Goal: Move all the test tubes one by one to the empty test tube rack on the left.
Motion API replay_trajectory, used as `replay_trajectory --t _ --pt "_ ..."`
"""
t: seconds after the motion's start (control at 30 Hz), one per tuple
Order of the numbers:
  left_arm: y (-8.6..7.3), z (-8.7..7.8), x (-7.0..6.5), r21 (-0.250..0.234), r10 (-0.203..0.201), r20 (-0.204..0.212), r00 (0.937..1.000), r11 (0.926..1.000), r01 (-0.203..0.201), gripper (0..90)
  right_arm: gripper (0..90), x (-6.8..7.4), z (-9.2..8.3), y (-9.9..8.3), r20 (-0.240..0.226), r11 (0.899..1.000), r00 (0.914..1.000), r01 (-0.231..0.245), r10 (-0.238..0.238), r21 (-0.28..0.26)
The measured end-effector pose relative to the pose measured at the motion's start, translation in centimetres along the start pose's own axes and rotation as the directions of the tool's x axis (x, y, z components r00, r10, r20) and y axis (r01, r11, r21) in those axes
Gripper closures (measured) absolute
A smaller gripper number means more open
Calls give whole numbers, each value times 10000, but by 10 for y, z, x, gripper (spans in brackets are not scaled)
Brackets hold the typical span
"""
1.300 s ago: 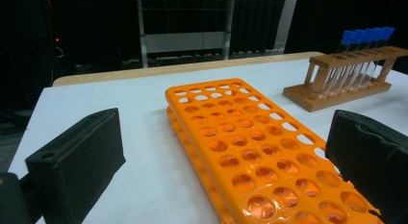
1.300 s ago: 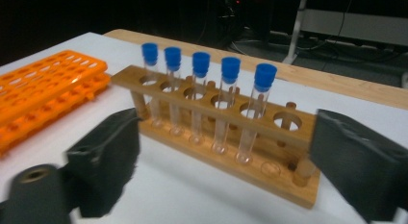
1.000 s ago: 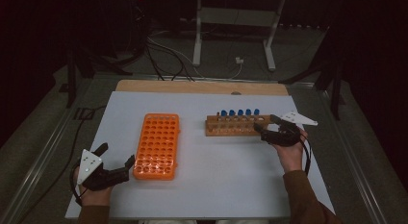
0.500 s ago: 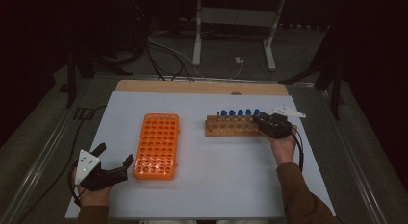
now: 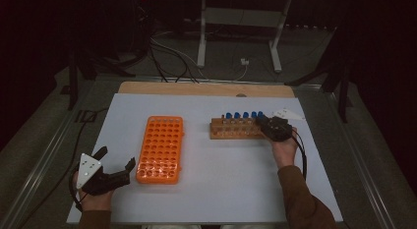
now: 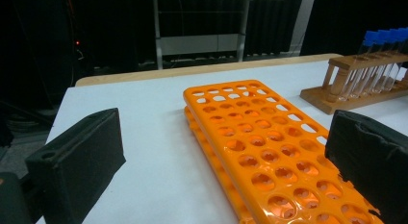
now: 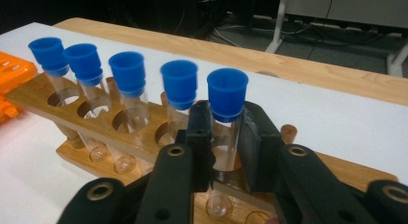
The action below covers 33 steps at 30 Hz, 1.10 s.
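Fingers (image 7: pixel 226 152) around clear blue-capped tube (image 7: pixel 226 123)

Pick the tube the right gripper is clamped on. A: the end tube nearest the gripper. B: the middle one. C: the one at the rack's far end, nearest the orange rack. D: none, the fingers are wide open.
A: in the right gripper view, the right gripper has its fingers pressed on the glass of the nearest end tube in the wooden rack.
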<state>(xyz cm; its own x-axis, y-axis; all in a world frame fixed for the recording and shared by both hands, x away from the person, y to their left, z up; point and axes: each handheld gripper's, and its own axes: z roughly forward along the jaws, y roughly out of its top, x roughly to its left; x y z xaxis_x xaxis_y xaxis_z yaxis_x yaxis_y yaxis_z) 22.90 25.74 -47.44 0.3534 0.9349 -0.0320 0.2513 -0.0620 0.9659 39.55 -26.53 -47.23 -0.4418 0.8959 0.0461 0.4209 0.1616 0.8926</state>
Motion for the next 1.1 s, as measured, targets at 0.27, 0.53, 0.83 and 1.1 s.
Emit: replay_trajectory --t 0.27,0.53,0.83,1.1 --pt "0 0 0 106 -41 -5 10000 9999 41 8 770 1 -1 0 149 9999 9998 146 -146 -45" --pt "0 2 -2 269 28 -42 10000 9996 -27 8 771 -1 -6 4 147 9997 9999 -1 5 -260" --pt "1 1 -1 449 -241 -45 9997 9987 243 7 770 -3 -16 13 154 9982 9999 -13 22 -607" --pt "2 1 -2 533 -395 147 9991 9978 386 5 771 0 -24 23 114 9960 9999 93 -84 -894"
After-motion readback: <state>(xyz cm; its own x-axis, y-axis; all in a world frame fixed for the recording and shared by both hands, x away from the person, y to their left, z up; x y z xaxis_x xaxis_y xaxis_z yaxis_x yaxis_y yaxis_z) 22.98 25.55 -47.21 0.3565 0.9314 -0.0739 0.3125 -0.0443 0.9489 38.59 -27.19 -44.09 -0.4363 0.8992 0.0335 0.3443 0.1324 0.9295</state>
